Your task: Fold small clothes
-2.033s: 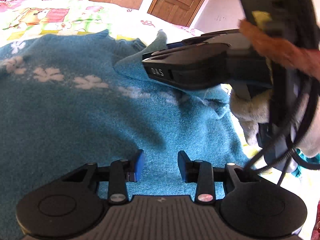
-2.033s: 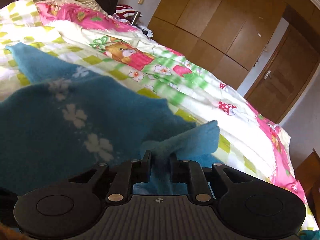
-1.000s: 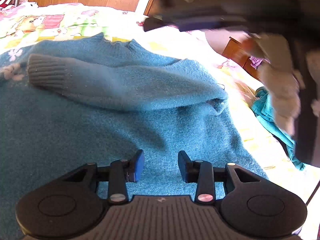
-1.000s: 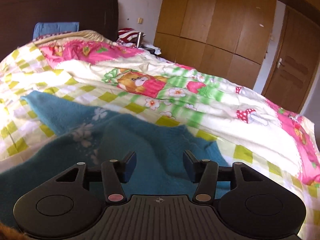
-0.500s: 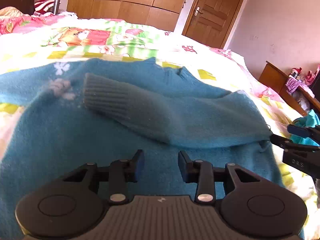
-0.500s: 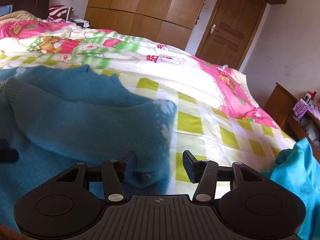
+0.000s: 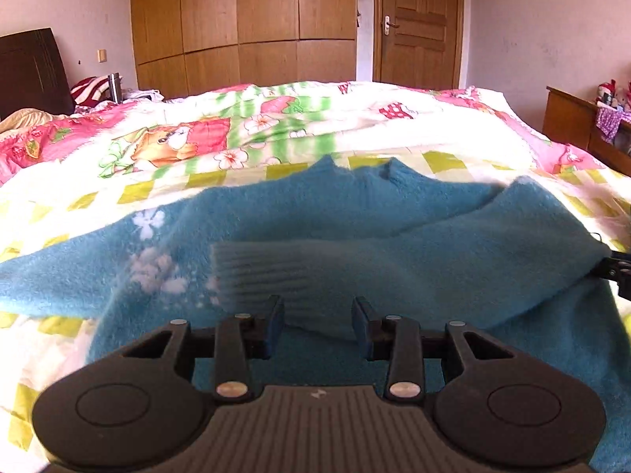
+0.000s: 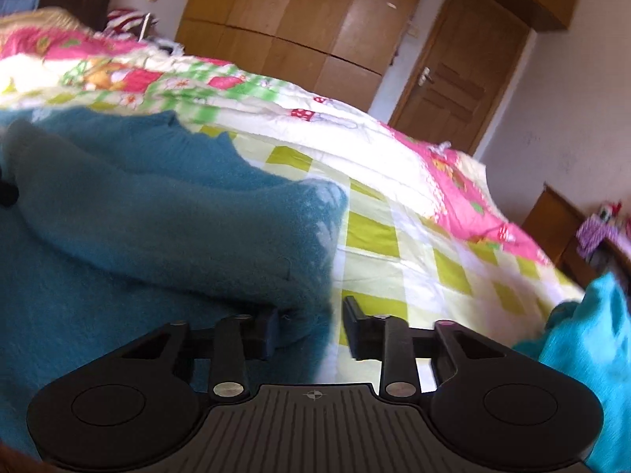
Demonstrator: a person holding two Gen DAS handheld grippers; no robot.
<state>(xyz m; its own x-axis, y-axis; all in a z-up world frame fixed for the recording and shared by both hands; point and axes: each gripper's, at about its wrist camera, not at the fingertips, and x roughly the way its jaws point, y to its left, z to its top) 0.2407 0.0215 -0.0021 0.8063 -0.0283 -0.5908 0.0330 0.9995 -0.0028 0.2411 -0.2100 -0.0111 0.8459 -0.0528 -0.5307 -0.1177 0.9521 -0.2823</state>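
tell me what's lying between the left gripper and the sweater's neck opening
The folded-over sleeve, its ribbed cuff pointing left, lies across the blue sweater between the open left gripper and the neck opening, seen in the left wrist view.

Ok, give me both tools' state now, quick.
Left tool: open, holding nothing, above the blue sweater.
Right tool: open, holding nothing, at the sweater's folded edge.

The fluffy blue knitted sweater (image 7: 394,244) has white flower shapes (image 7: 149,224) on its left part, and its folded sleeve ends in a grey-blue ribbed cuff (image 7: 256,276). The bed quilt (image 7: 276,134) is white with yellow-green squares, pink areas, green stripes and a cartoon bear (image 7: 165,144). A bright turquoise cloth (image 8: 591,339) lies at the near right. The wooden wardrobe (image 7: 244,23) and the door (image 7: 418,23) are brown.
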